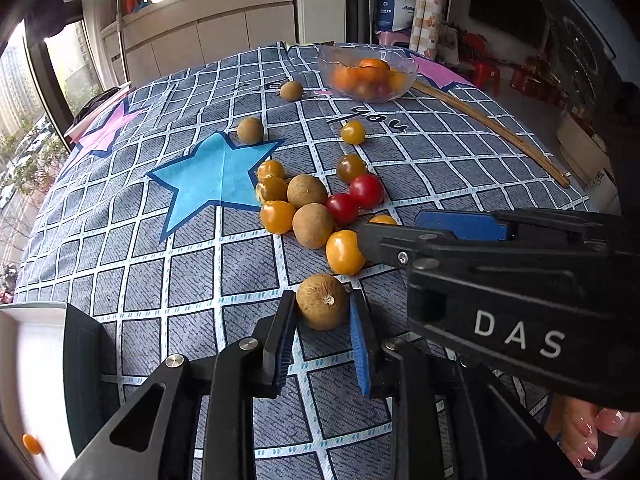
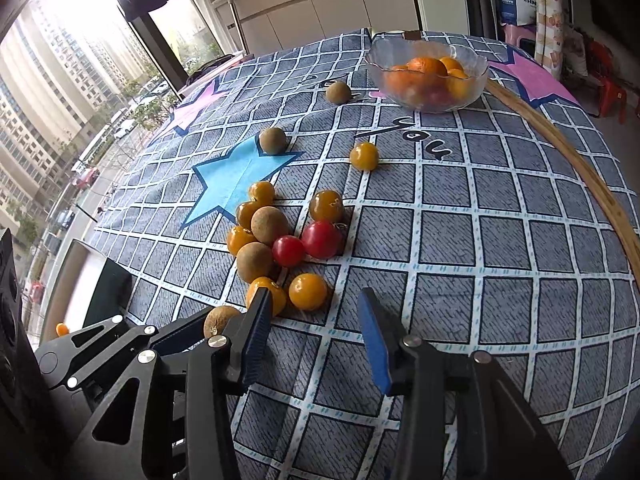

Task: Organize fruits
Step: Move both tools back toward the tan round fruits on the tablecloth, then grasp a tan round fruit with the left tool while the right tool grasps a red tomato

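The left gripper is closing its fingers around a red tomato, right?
Not quite. In the left wrist view, the left gripper has its fingers around a brown longan, not a red tomato. The red tomatoes lie farther up the tablecloth, untouched.

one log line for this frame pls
left gripper: closing around brown longan | right gripper: open, empty | glass bowl: part-filled

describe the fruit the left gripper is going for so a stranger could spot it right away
Start at the blue star on the checked tablecloth and follow the fruit pile toward the camera. The brown longan lies alone at the near end, between the left gripper fingers. Unlike its smooth yellow and red neighbours, it is rough, tan, stem scar showing.
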Tool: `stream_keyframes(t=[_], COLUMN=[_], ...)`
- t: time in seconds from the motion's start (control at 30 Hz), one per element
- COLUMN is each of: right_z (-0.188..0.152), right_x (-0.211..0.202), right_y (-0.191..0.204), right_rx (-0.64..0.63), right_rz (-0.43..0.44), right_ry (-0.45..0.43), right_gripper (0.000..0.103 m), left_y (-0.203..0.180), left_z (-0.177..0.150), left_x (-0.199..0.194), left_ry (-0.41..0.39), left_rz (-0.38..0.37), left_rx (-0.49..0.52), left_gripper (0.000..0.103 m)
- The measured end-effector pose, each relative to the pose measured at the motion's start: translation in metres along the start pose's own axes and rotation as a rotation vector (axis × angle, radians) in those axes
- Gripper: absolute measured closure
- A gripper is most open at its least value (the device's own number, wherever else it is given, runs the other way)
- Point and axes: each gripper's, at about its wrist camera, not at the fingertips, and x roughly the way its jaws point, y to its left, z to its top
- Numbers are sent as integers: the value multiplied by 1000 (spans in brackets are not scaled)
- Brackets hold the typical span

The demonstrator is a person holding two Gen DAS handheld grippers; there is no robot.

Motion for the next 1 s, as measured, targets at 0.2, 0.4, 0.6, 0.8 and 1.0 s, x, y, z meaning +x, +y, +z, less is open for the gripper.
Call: stream_keyframes(t=[0.2,0.4,0.6,0.8,1.0], right_z=[3,11,25,24,9], right_x=[-1,7,22,20,-3], right_y=[-12,-17,-3,3,-7], right_rx=[93,133,120,128,177], right_rz=[58,32,21,-13,35], right_ry=[-14,-15,-26,-45,-53], right_gripper=[66,66,66,84,86], left_y=[18,20,21,23,29], left_z=[-9,-11,-12,-11,-15], left_x=[-6,-7,-8,-8,-12], left_ry=[7,3,3,7,15], left_rz=[8,14,9,0,-33], left_rx=[-30,-24,-20,-30,-57], left_gripper=[76,76,76,76,76])
